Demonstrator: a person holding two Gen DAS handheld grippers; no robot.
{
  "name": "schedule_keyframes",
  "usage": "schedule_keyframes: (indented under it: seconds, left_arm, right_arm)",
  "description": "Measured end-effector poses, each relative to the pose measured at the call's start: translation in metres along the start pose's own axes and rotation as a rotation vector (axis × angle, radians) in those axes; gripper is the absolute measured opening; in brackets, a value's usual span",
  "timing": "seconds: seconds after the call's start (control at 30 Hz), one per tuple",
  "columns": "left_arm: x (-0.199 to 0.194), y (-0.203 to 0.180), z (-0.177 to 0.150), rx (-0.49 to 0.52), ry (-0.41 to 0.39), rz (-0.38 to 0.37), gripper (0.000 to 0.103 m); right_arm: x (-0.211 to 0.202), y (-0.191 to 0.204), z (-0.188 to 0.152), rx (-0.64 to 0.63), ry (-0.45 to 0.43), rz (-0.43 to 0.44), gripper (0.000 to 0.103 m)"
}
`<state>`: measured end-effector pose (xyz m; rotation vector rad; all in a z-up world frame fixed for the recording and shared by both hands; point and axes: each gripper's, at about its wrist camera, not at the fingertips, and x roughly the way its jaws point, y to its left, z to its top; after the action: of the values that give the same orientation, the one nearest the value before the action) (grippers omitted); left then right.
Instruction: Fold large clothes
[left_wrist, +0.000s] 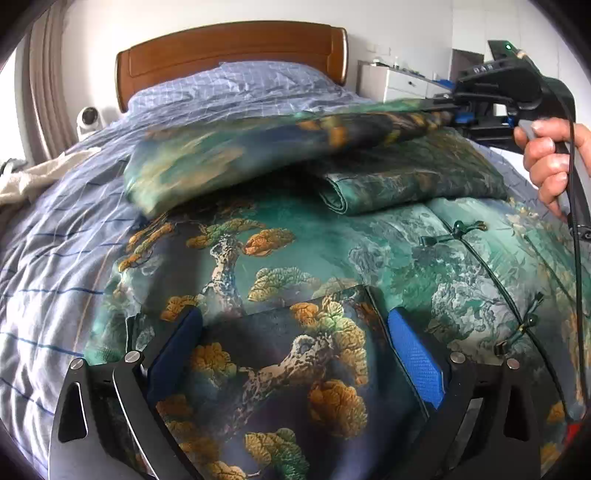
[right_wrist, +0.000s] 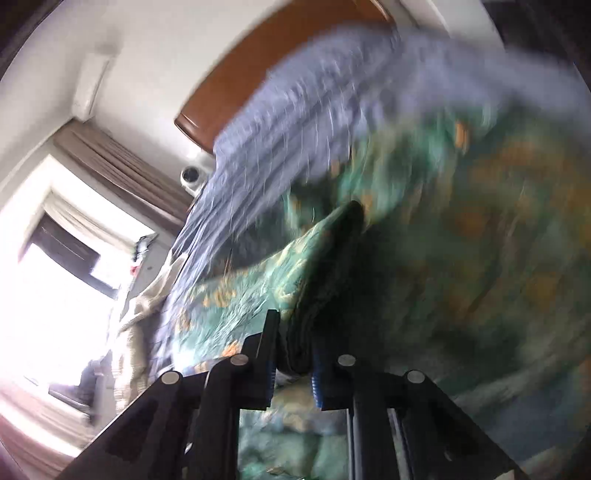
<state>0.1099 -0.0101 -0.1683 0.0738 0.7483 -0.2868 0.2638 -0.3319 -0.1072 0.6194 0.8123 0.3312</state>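
A large green garment (left_wrist: 295, 236) printed with pine trees and fastened by knot buttons lies spread on the bed. My left gripper (left_wrist: 295, 339) hovers low over its near part, open wide, with the printed cloth lying flat between the blue pads (left_wrist: 415, 358). At the upper right, a hand holds my right gripper (left_wrist: 448, 110), shut on a flap of the garment (left_wrist: 229, 162) that hangs lifted and blurred above the rest. In the right wrist view the right gripper (right_wrist: 293, 358) pinches a bunched fold of the garment (right_wrist: 295, 288) between its pads.
The bed has a blue-grey checked duvet (left_wrist: 55, 266), a pillow (left_wrist: 240, 85) and a brown wooden headboard (left_wrist: 229, 48). A small white camera (left_wrist: 88, 120) and a cream towel (left_wrist: 26, 177) are at the left. White drawers (left_wrist: 399, 83) stand at the right.
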Motion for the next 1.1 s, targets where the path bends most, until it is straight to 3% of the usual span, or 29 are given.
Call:
schedule_keyframes:
  seconds: [0.07,0.13,0.17,0.2,0.23,0.27,0.33,0.47,0.57,0.6,0.7,0.77,0.8,0.83,0.9,1.1]
  left_arm:
    - [-0.001,-0.001,-0.001,0.003,0.005,0.005,0.101]
    - [0.001,-0.004,0.000,0.012,0.017,0.019,0.101]
    - [0.002,-0.005,0.002,0.014,0.024,0.024,0.100]
    - [-0.002,-0.005,0.005,0.012,0.040,0.031,0.100]
    - [-0.005,-0.005,0.009,0.008,0.049,0.030,0.100]
    - [-0.012,-0.004,0.013,0.001,0.055,0.019,0.100]
    - [-0.028,0.000,0.024,-0.012,0.042,-0.006,0.100]
    - [-0.042,0.020,0.065,-0.105,-0.014,-0.075,0.101]
    - [-0.025,0.034,0.099,-0.189,-0.034,-0.104,0.101]
    - [-0.014,0.039,0.110,-0.211,-0.031,-0.092,0.101]
    - [0.032,0.065,0.128,-0.295,0.009,-0.023,0.097]
    - [0.070,0.076,0.126,-0.333,0.079,0.007,0.074]
    - [0.092,0.078,0.120,-0.336,0.143,0.009,0.072]
    - [0.106,0.080,0.112,-0.327,0.185,0.012,0.071]
    - [0.123,0.076,0.096,-0.280,0.175,0.027,0.071]
    - [0.108,0.075,0.098,-0.261,0.165,0.009,0.073]
  right_arm:
    - [0.005,-0.010,-0.001,-0.008,0.028,-0.097,0.018]
    - [0.028,-0.024,-0.012,-0.045,0.139,-0.185,0.026]
    - [0.038,-0.027,-0.020,-0.073,0.177,-0.196,0.029]
    - [0.037,-0.026,-0.025,-0.107,0.161,-0.185,0.030]
    - [0.033,-0.023,-0.027,-0.133,0.145,-0.181,0.039]
    - [0.027,-0.019,-0.027,-0.152,0.140,-0.176,0.056]
    - [0.010,-0.008,-0.028,-0.198,0.112,-0.186,0.064]
    - [-0.019,0.033,-0.019,-0.435,-0.028,-0.312,0.064]
    - [-0.013,0.049,-0.001,-0.477,-0.033,-0.232,0.064]
    - [-0.005,0.054,0.004,-0.470,-0.028,-0.193,0.063]
    - [0.029,0.054,0.006,-0.479,0.039,-0.190,0.054]
    - [0.067,0.044,-0.004,-0.463,0.152,-0.252,0.053]
    - [0.088,0.029,-0.014,-0.438,0.244,-0.291,0.053]
    - [0.095,0.021,-0.020,-0.427,0.265,-0.304,0.053]
    - [0.094,0.014,-0.025,-0.427,0.206,-0.286,0.053]
    - [0.086,0.006,-0.031,-0.419,0.179,-0.257,0.053]
